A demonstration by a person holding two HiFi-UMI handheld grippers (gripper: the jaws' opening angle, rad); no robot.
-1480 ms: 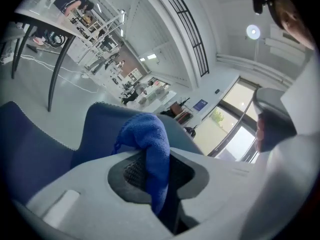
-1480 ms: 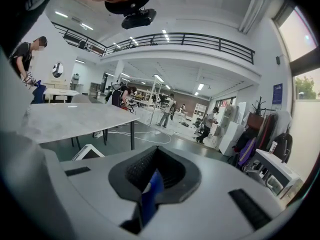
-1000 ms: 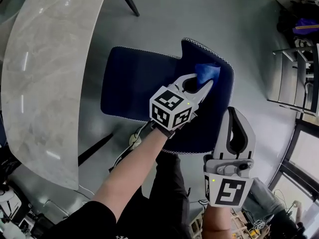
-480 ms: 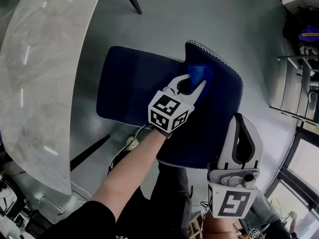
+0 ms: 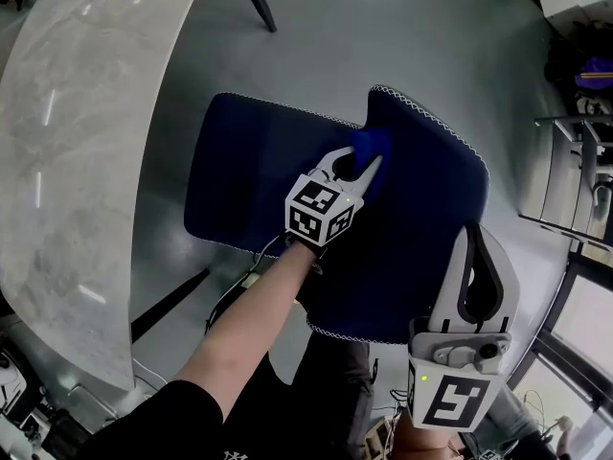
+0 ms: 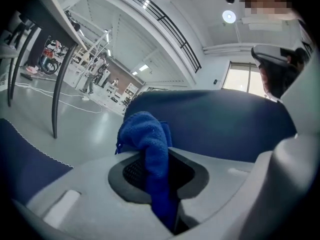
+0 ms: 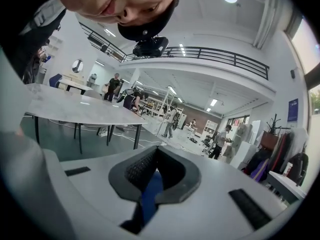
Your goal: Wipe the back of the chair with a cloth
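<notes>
our left tongs (image 5: 367, 164) grip the fluffy blue cloth (image 5: 370, 142), pressed against the navy fabric chair back (image 5: 421, 228); our right tongs (image 5: 476, 236), clenched empty, hover over its lower edge.

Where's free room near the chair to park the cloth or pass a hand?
Free: the chair seat left of the left gripper, the marble table, floor beyond the backrest. Crowded: the seat-back corner, where that gripper holds the cloth.
</notes>
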